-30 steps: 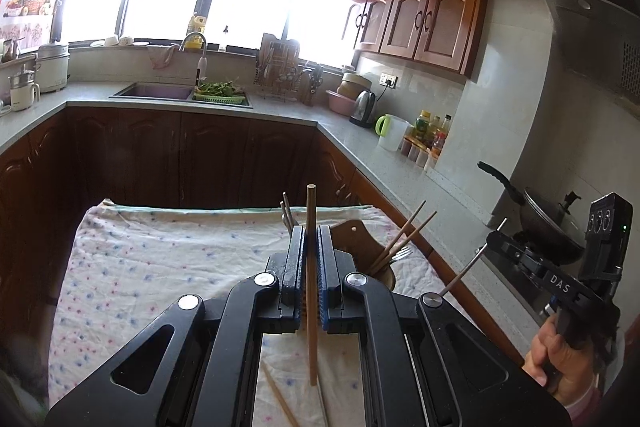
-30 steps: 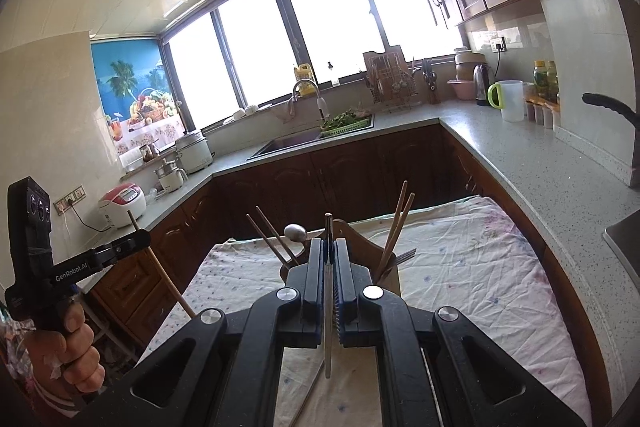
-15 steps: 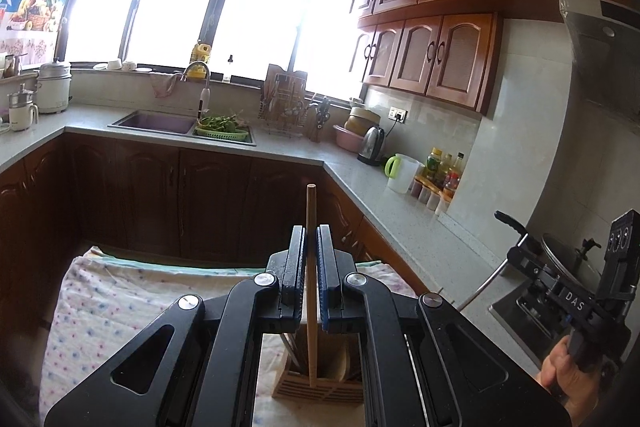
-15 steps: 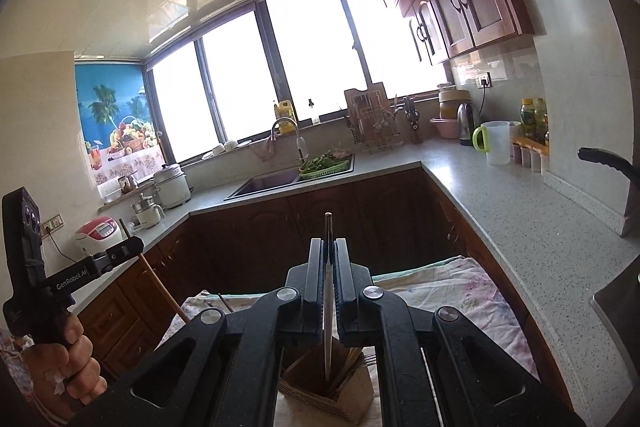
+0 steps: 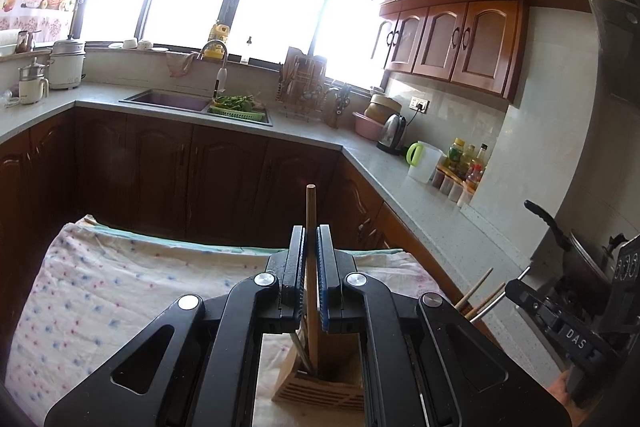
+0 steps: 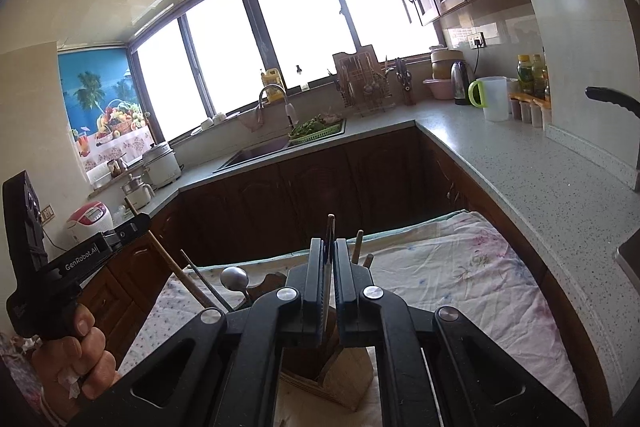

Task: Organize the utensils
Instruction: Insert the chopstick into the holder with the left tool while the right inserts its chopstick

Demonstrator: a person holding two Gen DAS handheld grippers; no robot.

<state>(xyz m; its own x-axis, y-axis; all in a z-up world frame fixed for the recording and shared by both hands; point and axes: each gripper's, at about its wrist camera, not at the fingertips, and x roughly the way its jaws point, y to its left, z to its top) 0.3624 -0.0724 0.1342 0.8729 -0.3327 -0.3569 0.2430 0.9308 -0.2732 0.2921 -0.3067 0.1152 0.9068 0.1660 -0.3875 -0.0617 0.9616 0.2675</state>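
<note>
My left gripper (image 5: 311, 259) is shut on a wooden chopstick (image 5: 311, 211), held upright with its lower end inside the wooden utensil holder (image 5: 320, 389) directly below. My right gripper (image 6: 328, 267) is shut on a thin metal utensil (image 6: 329, 231), held upright over the same holder (image 6: 344, 379). In the right wrist view the holder also contains a metal spoon (image 6: 235, 278) and wooden chopsticks (image 6: 358, 247). The left gripper (image 6: 132, 227) shows at the left of the right wrist view, and the right gripper (image 5: 520, 289) at the right of the left wrist view.
The holder stands on a floral cloth (image 5: 100, 291) over a table. A grey L-shaped counter (image 6: 520, 163) runs behind and to the right, with a sink (image 5: 172, 101), a kettle (image 5: 392, 133), a jug (image 5: 424, 161) and a pan (image 5: 560, 239).
Both grippers moved over the holder and then lowered, so the chopstick's lower end now sits in it and the metal utensil hangs over it. Both stay shut.
</note>
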